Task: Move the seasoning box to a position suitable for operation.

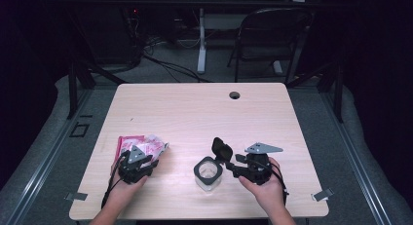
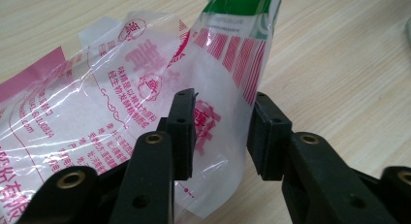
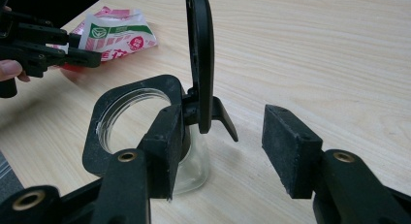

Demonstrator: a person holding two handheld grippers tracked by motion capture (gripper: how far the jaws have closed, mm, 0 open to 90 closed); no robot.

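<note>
Crinkled clear plastic bags (image 2: 145, 98) printed in pink and green lie on the pale wooden table (image 1: 195, 113) at my left, and my left gripper (image 2: 220, 132) has its jaws spread apart with a fold of the topmost bag standing between them, neither pad pressing it. My right gripper (image 3: 223, 146) is likewise spread wide, near the hinge of the small clear glass jar (image 3: 191, 166), whose black flip lid (image 3: 199, 54) stands upright above the black collar.
</note>
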